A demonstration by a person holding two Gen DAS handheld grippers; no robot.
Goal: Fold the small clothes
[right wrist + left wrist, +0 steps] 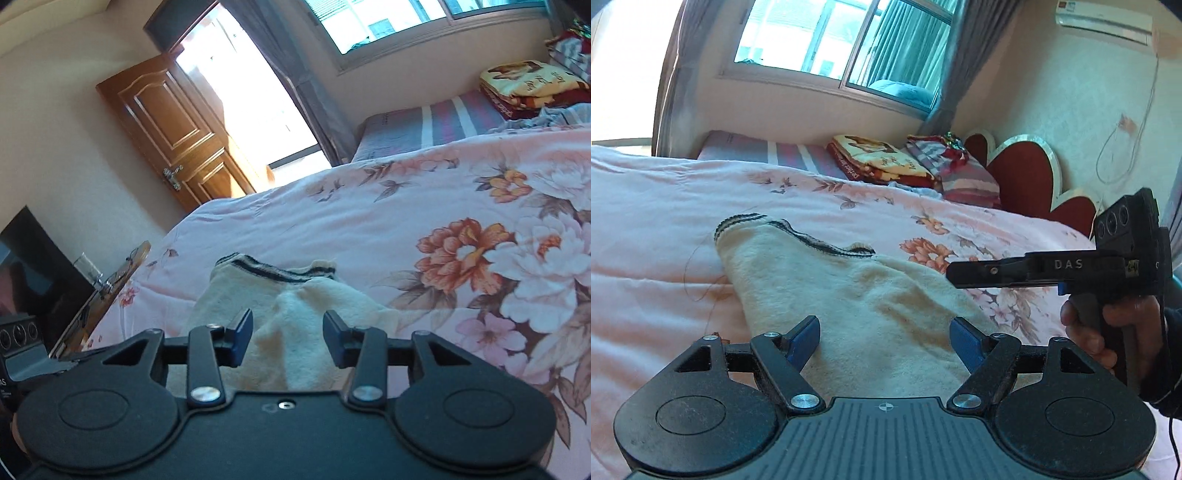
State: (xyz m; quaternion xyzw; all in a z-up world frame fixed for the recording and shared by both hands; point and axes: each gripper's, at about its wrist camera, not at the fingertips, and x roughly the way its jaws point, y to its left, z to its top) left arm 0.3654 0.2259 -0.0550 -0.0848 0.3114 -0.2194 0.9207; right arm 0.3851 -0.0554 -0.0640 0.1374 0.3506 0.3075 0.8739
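Cream sweater (849, 295) lies lengthwise, striped hem away; left gripper (884, 338) and right gripper (288, 338) both spread.

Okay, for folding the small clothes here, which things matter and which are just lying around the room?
For the job:
cream sweater, spread on the bed
left gripper, open
right gripper, open
pink floral quilt, the folding surface

Just lying about:
folded blankets near the headboard
wooden door
window
air conditioner
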